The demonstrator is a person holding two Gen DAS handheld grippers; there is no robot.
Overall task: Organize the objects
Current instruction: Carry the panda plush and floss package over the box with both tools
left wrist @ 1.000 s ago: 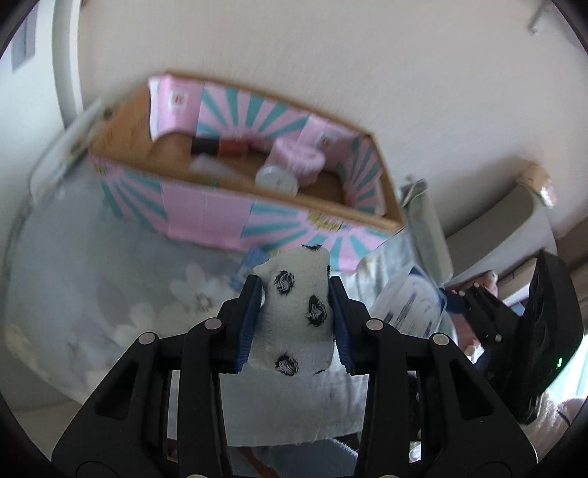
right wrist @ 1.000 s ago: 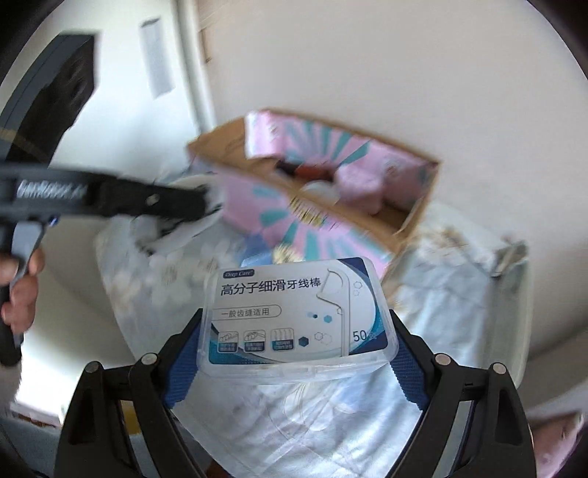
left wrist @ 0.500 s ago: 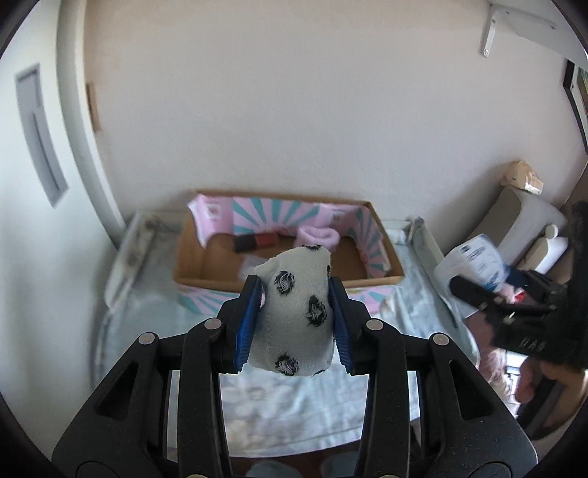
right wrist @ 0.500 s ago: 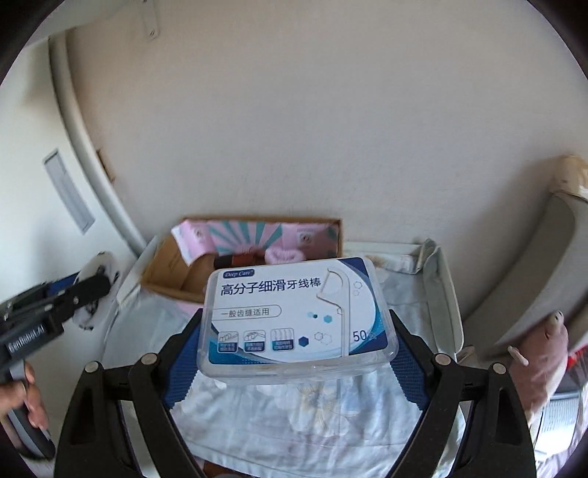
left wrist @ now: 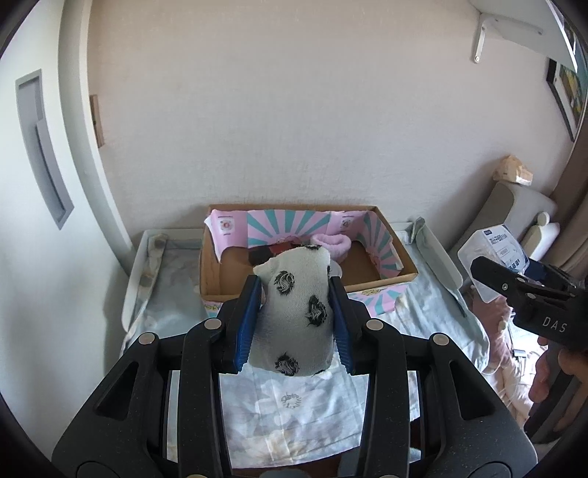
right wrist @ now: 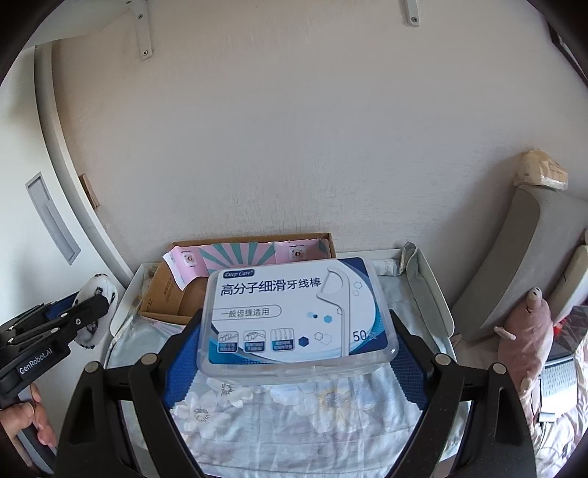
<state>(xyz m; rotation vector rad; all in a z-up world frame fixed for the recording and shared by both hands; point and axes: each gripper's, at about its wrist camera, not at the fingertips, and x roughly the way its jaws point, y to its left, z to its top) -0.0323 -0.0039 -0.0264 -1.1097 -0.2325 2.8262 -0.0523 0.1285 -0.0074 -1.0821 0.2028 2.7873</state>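
Observation:
My left gripper (left wrist: 296,316) is shut on a white rolled sock with black spots (left wrist: 297,309), held high above the table. It also shows at the left of the right wrist view (right wrist: 93,309). My right gripper (right wrist: 297,338) is shut on a clear dental floss pick box with a blue-and-white label (right wrist: 294,312); that box also shows at the right of the left wrist view (left wrist: 492,253). A cardboard box with pink and teal lining (left wrist: 389,253) stands at the far end of the table against the wall and holds a pink roll (left wrist: 330,242) and a dark item.
The table is covered with a pale floral cloth (left wrist: 294,408) and has raised white side rails (left wrist: 134,290). A grey chair (right wrist: 522,250) and a pink plush toy (right wrist: 525,338) are to the right. A wall shelf bracket (left wrist: 481,33) is overhead.
Both grippers pulled up and back from the cardboard box, still holding their objects. The box now looks smaller and farther, and the view is level with the wall.

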